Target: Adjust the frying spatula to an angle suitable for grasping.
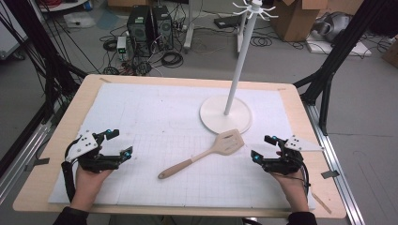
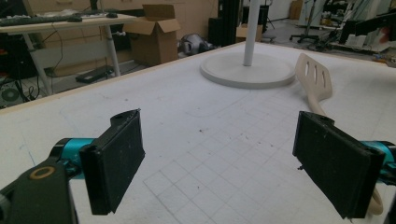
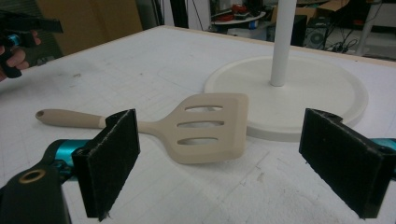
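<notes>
Both tongs (image 1: pixel 121 143) (image 1: pixel 263 147) open nr spatula (image 1: pixel 206 153)

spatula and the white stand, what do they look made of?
Spatula: looks like one-piece silicone or plastic, beige, matte, no wood grain, soft rounded edges; hard to settle from looks alone. Stand: smooth white base and pole with an even, faintly satin coat, probably painted metal or plastic. Both lie on a white gridded mat.
</notes>
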Available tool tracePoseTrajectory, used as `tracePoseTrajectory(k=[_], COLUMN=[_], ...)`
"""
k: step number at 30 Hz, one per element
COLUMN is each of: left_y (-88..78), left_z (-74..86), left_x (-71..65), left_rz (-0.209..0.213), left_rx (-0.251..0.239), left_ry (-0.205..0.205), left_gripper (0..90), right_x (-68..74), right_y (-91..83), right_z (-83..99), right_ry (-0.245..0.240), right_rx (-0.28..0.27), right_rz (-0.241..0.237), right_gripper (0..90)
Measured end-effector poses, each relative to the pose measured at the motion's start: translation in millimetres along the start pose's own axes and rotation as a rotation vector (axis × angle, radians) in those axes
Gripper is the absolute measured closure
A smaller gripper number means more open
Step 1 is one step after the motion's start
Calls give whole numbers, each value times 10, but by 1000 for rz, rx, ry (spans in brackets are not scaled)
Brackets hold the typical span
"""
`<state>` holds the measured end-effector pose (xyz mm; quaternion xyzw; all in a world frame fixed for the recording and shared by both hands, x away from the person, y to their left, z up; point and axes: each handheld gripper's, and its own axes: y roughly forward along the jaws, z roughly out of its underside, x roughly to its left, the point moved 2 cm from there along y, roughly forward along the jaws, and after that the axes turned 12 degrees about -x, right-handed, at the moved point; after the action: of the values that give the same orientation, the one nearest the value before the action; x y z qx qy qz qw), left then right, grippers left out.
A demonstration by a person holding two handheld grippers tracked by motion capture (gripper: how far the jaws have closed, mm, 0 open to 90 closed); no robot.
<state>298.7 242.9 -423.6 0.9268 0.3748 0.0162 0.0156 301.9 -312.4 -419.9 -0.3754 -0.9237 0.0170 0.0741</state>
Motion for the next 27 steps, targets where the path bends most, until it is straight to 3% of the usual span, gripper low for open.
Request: tracePoseTrajectory(k=[3, 6, 10, 15, 27], left_y=[-4, -21, -39, -85, -104], left_z=[-1, 19, 19, -17, -30], left_x=[8, 22, 30, 45, 45], left_rz=[-1, -6, -11, -18, -23], left_rx=[1, -6, 0, -26, -21], left_ry=[1, -23, -6, -3, -2], left_gripper=[161, 150, 145, 137, 137], right_x=[-5, -5, -3, 14, 26], right_y=[2, -6, 3, 20, 43], right_z=[2, -7, -34, -65, -74], right_ry=[5, 3, -8, 0, -5], right_rx=[0, -9, -12, -20, -18], right_rz=[-6, -4, -8, -17, -21], right_gripper=[112, 112, 111, 111, 112])
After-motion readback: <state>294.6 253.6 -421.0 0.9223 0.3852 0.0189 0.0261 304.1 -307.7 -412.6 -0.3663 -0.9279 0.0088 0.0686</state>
